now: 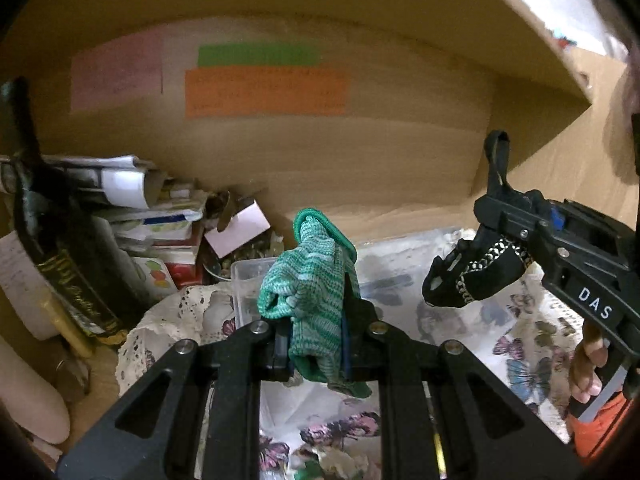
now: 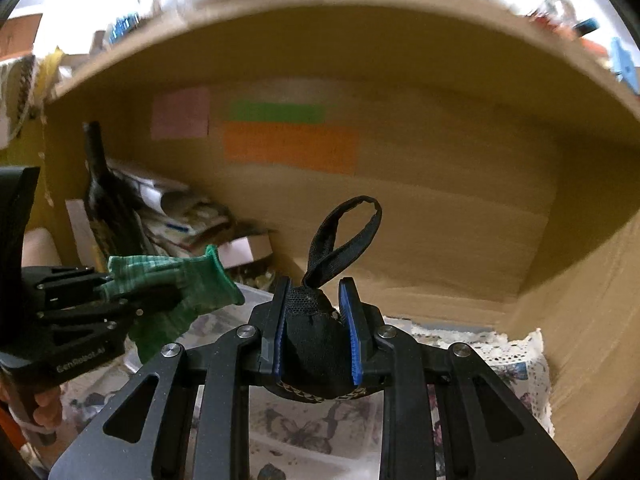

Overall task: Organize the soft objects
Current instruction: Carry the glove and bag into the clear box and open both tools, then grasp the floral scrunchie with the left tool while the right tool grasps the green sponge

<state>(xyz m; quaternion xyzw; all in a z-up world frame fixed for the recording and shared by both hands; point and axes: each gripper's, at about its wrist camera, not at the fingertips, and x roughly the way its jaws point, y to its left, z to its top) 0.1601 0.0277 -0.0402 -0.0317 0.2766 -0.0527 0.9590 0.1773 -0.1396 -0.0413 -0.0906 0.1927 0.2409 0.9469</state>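
The green striped knitted glove is clamped between the jaws of the left gripper, lifted in the air at the centre of the left view. At about 3 o'clock from it, well apart, the small black fabric pouch with a loop and a chain trim is pinched in the right gripper. Both hang above the butterfly-printed cloth with lace edge inside the brown wooden shelf. I judge both soft things are picked up but not yet placed; putting them down remains.

Left black two-finger gripper clamped on green knitted glove; right black two-finger gripper clamped on black fabric pouch, both level, side by side.
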